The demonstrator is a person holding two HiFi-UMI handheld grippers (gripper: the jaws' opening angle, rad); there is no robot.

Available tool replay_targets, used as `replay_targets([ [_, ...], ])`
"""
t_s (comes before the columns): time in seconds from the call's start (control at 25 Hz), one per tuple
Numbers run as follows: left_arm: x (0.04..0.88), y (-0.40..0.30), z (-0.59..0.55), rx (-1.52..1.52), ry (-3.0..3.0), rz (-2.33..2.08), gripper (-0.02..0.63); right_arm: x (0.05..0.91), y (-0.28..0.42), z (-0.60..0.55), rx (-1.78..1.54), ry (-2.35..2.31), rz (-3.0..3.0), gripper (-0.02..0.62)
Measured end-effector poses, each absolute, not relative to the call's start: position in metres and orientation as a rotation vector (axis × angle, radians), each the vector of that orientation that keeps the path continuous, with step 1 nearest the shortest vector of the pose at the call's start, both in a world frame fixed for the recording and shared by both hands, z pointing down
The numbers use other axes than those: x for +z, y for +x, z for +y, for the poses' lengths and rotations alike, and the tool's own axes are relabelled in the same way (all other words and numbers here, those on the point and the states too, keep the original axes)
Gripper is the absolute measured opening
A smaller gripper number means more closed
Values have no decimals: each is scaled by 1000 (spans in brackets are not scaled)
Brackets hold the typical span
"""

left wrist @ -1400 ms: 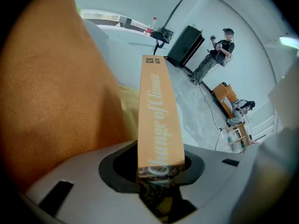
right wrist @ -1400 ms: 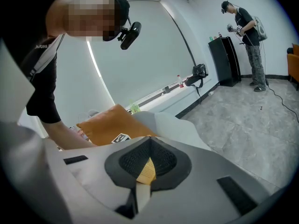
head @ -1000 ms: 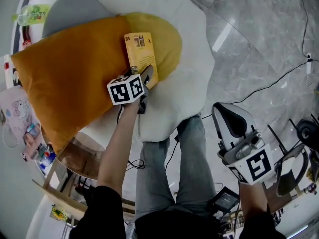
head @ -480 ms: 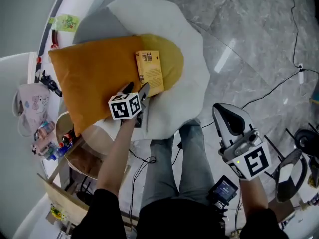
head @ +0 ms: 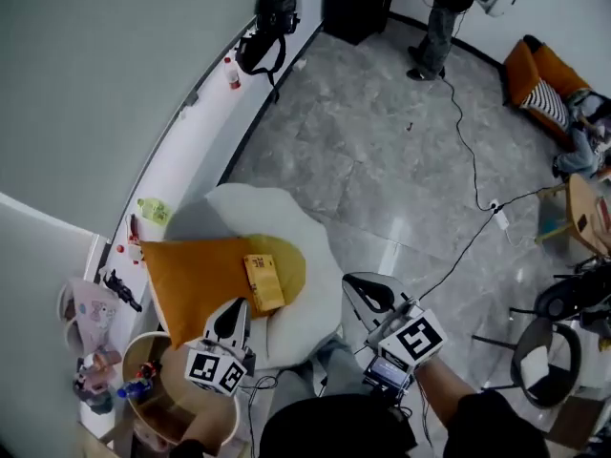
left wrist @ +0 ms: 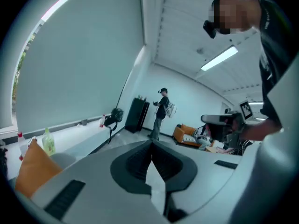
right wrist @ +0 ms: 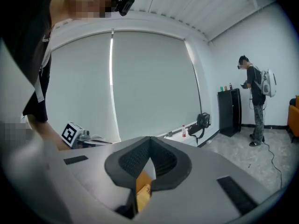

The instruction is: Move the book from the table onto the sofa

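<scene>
The book (head: 264, 282) lies flat on the orange cushion (head: 205, 280) atop the white beanbag sofa (head: 277, 218), with nothing touching it. The left gripper (head: 235, 315), at the book's edge a second ago, now sits drawn back towards the person; its jaws have just been closing and meet on nothing. The right gripper (head: 366, 292) is likewise closed and empty. The placement therefore appears complete. Count: one book, one cushion, one sofa, two grippers, one bystander (head: 434, 27) across the room.
</scene>
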State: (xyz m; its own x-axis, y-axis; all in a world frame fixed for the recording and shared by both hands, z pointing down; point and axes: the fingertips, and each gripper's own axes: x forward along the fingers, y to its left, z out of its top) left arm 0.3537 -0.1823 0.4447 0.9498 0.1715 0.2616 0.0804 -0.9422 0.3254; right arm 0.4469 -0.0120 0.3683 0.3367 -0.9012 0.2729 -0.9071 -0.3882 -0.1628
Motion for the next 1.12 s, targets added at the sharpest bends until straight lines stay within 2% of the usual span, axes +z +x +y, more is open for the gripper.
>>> replay_targets([
  [0.16,339,334,-133,255,2864,227,12,297,432,8,400,2658,-1680,6],
  [0.36,271,326,-86,72,2948,302,12,253,412,31,240,2738,-1602,6],
  [0.52,253,335,-73,9,2980,368,12,238,414,30,123,2740,-1598,6],
  [0.76,234,337,-63,-17,2986,374,12,224,411,41,130,2760,-1580,6],
  [0.92,218,351,-51,-61,2998,403,12,207,422,60,-16,2797,-1545,6],
  [1.12,213,367,-83,-131,3022,414,12,222,440,46,-26,2704,-1506,6],
])
